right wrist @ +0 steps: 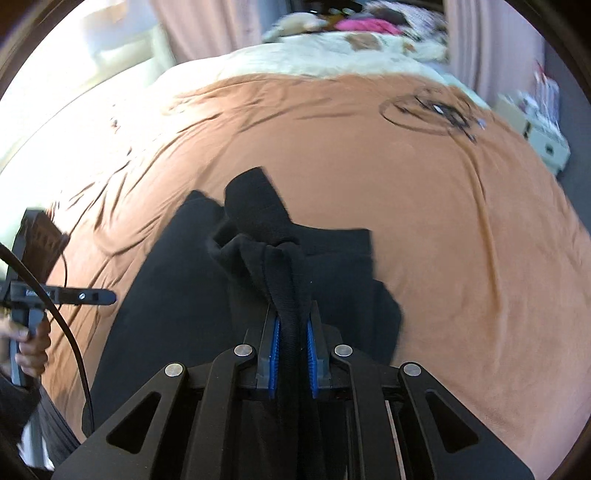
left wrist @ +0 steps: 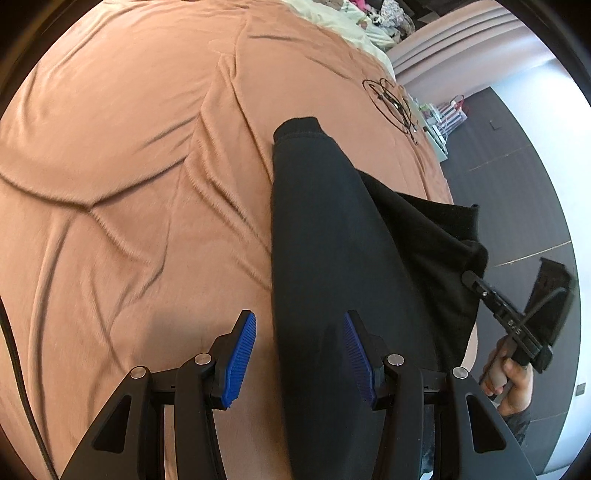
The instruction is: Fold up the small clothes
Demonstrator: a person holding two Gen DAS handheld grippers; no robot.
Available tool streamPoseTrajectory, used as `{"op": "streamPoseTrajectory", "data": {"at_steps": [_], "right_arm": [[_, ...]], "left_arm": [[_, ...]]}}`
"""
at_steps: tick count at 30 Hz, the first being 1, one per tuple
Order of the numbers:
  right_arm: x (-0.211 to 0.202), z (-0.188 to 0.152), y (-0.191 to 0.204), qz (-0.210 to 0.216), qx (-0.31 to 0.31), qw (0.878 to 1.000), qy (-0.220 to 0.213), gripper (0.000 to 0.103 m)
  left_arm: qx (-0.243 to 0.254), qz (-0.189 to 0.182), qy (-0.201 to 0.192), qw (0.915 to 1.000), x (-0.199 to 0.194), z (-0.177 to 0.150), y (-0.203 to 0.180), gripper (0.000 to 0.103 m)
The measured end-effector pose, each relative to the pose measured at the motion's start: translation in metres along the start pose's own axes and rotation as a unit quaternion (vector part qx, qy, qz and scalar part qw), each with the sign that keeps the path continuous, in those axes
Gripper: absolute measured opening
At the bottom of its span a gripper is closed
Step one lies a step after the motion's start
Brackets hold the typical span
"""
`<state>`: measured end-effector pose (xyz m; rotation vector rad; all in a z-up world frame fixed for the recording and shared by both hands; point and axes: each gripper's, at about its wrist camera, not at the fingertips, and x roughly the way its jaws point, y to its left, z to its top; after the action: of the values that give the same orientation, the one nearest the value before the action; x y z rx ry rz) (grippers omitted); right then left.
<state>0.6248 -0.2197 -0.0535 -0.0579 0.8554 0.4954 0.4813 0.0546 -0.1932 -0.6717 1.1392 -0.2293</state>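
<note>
A black garment (left wrist: 332,236) lies on the orange-brown bedcover (left wrist: 129,147), one cuffed leg or sleeve stretching away from me. My left gripper (left wrist: 299,328) is open just above it, its right blue pad (left wrist: 356,358) over the black cloth, its left pad over the bedcover. In the right wrist view my right gripper (right wrist: 291,332) is shut on a bunched black edge of the garment (right wrist: 266,240) and lifts it off the cover. The right gripper also shows at the right of the left wrist view (left wrist: 476,280), holding the cloth.
The bedcover (right wrist: 406,184) has a black circular print (right wrist: 428,110) near its far side. A pale blanket with a heap of clothes (right wrist: 351,29) lies beyond it. Boxes (right wrist: 535,133) stand on the dark floor (left wrist: 517,155) to the right.
</note>
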Motion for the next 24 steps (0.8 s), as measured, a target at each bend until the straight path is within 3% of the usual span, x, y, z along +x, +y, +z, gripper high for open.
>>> {"op": "streamPoseTrajectory", "data": {"at_steps": [5,7,8,9,14,24], "right_arm": [[0.018,-0.007,-0.042,-0.036,0.084,0.996,0.024,0.015],[0.016,-0.012,-0.052,-0.017,0.108,0.994,0.019,0.035],[0.013,-0.015,-0.057,0.002,0.123,0.992,0.013,0.059],[0.009,-0.018,-0.06,0.014,0.134,0.991,0.003,0.069],[0.015,-0.033,-0.078,0.086,0.17,0.982,0.011,0.069],[0.068,-0.035,-0.12,0.177,0.218,0.959,0.048,0.066]], "left_arm": [[0.0,0.004,0.0,1.0,0.005,0.011,0.002,0.051],[0.002,0.003,-0.001,1.0,0.006,0.015,0.001,0.051],[0.004,0.002,-0.001,1.0,0.006,0.017,0.001,0.051],[0.005,0.001,-0.001,1.0,0.006,0.019,0.001,0.051],[0.001,-0.009,0.0,1.0,0.016,0.03,0.001,0.051],[-0.019,-0.036,0.015,0.999,0.054,0.05,0.006,0.05]]}}
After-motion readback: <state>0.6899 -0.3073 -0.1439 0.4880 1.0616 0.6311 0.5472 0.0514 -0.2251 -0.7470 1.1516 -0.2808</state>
